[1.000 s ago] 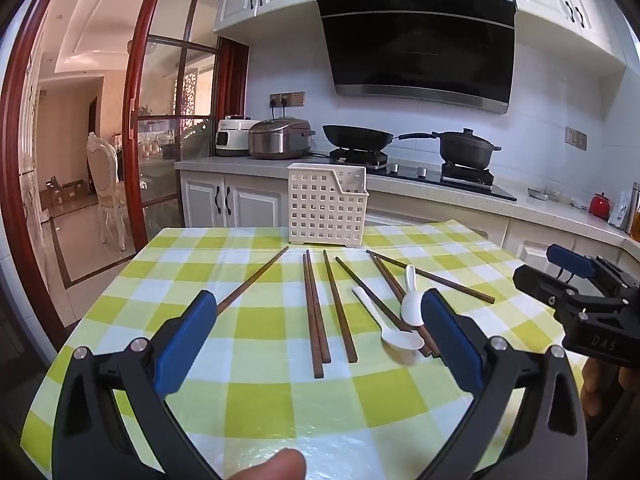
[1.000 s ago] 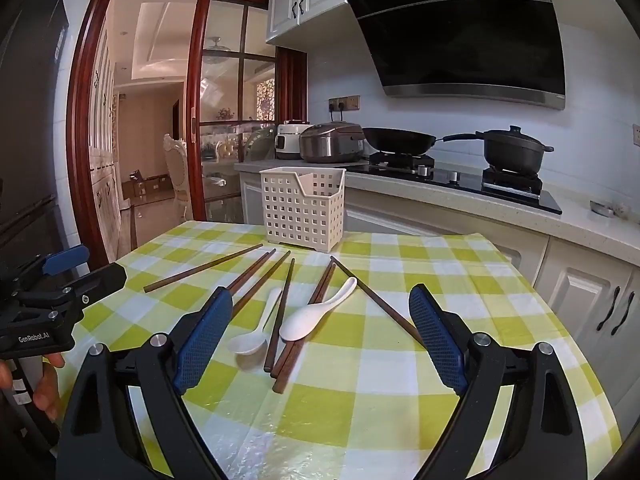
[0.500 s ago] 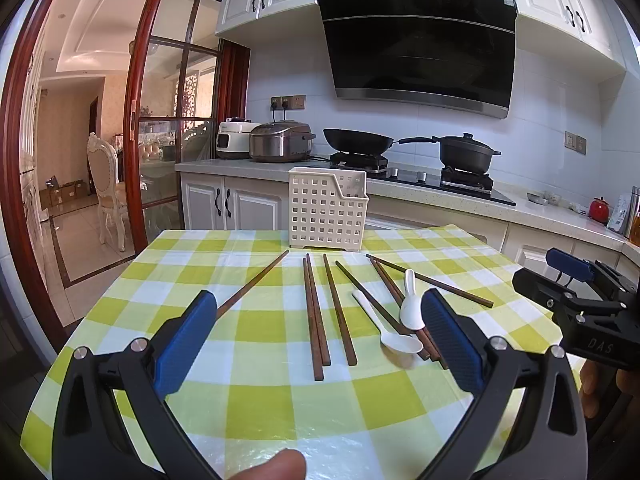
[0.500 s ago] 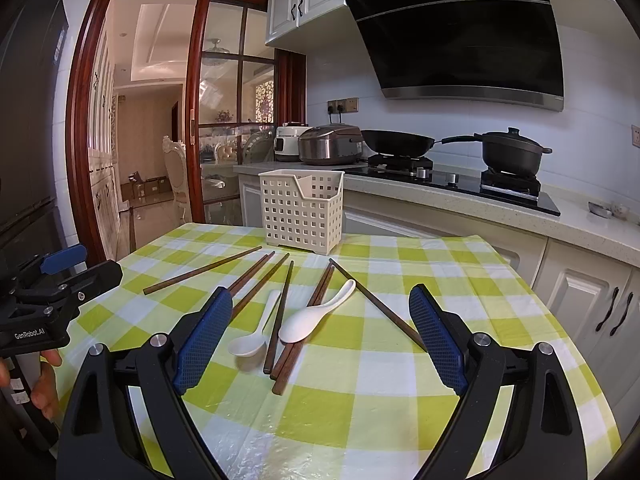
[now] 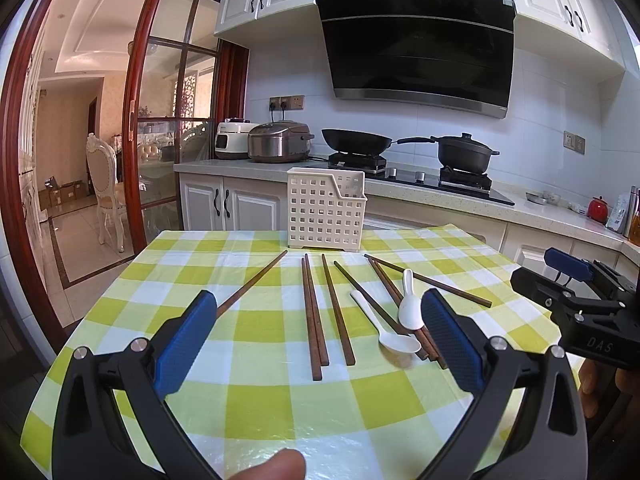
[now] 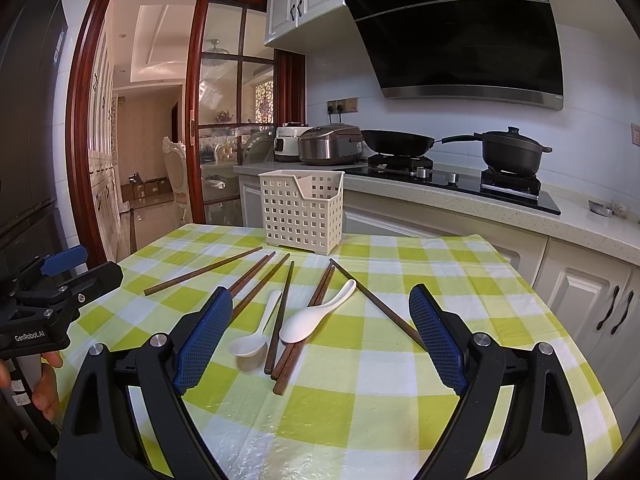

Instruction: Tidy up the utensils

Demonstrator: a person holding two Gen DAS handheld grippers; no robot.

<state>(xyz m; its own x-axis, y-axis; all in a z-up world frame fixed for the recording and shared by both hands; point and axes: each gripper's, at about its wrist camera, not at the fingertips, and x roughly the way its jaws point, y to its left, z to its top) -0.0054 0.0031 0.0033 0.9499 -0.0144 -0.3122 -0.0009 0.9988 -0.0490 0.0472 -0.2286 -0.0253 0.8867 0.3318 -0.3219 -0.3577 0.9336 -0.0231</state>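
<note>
Both claws idle above the near edge of the table [image 5: 132,312], nothing held. Left gripper [image 5: 316,322] spread wide, blue pads [image 5: 182,342] well apart, empty; a fingertip [image 5: 276,466] shows at the bottom of its view. Right gripper [image 6: 320,330] likewise spread wide and empty. From the left wrist view the right gripper sits off to the right edge, a hand [image 5: 600,384] under it; from the right wrist view the left gripper sits at the left edge with a hand [image 6: 44,380] gripping its handle.

Utensils lie loose on the green-and-white checked cloth, all outside the basket [image 5: 325,213]. Basket is white, perforated, upright at the far side of the table, looks empty from here. Chopsticks [image 5: 314,312]: dark wood, fanned out in front of the basket, one angled off alone to the left [image 5: 256,282], a touching pair in the middle, one single beside it, several crossing on the right. Two white spoons: one [image 5: 386,328] bowl toward the camera, lying just beside a chopstick; the other spoon [image 5: 410,302] bowl-down, resting across the right-hand chopsticks. In the right wrist view the same spoons show at [image 6: 256,330] and [image 6: 316,314].

Behind: counter with rice cooker [image 5: 278,142], wok [image 5: 356,140] and pot [image 5: 464,152] on the stove.
</note>
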